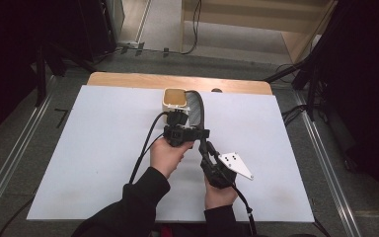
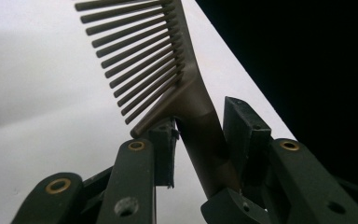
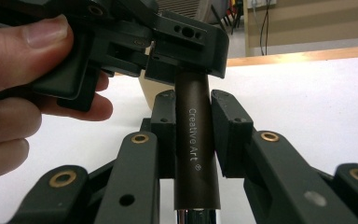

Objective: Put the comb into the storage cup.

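The right claw (image 3: 193, 140) is gripping the dark handle of a wide-toothed comb (image 3: 196, 154), its two pads pressing on either side of the printed lettering. Further up the same handle, the left claw (image 2: 203, 140) is closing around the comb (image 2: 168, 79) just below the teeth; one pad is touching it, while the other is looking slightly apart, so I cannot tell whether that grip is firm. In the high view both hands are meeting over the middle of the white counter (image 1: 103, 148), with the comb (image 1: 196, 106) reaching toward a cream cup (image 1: 174, 98) standing at the far edge. The step in hand is probably a handover between claws. Next, the left claw is needing a secure hold before the right one lets go.
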The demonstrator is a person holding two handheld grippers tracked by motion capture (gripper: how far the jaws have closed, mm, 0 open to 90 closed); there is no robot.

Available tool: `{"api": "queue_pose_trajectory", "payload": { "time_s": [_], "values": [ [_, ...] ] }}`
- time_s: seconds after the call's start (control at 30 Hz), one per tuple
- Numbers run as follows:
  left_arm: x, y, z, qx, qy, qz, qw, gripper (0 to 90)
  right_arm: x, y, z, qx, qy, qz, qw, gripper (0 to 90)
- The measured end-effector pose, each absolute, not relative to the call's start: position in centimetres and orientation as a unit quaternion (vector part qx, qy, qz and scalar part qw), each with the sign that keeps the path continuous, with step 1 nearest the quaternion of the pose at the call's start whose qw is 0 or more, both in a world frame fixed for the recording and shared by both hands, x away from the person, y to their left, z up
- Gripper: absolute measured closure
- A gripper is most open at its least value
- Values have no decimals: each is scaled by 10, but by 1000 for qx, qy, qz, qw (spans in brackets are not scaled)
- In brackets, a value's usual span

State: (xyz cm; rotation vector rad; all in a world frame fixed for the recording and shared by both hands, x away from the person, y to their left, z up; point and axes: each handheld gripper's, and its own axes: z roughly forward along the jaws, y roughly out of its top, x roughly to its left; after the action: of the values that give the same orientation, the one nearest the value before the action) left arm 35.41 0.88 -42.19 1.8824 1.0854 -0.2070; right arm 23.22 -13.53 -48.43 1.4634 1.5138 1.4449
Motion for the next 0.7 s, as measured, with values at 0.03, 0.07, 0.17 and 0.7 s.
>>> {"api": "queue_pose_trajectory", "payload": {
  "time_s": [0.03, 0.07, 0.17, 0.7],
  "values": [
    [354, 9, -422, 765, 441, -84, 461, 665, 232, -135, -485, 548, 568, 541, 290, 703],
    [354, 10, -422, 765, 441, -86, 461, 669, 232, -134, -485, 548, 569, 541, 289, 703],
    [355, 11, -422, 762, 441, -92, 465, 678, 233, -134, -485, 545, 570, 540, 294, 702],
    [355, 13, -421, 758, 437, -108, 472, 717, 236, -134, -484, 545, 583, 533, 281, 690]
  ]
}}
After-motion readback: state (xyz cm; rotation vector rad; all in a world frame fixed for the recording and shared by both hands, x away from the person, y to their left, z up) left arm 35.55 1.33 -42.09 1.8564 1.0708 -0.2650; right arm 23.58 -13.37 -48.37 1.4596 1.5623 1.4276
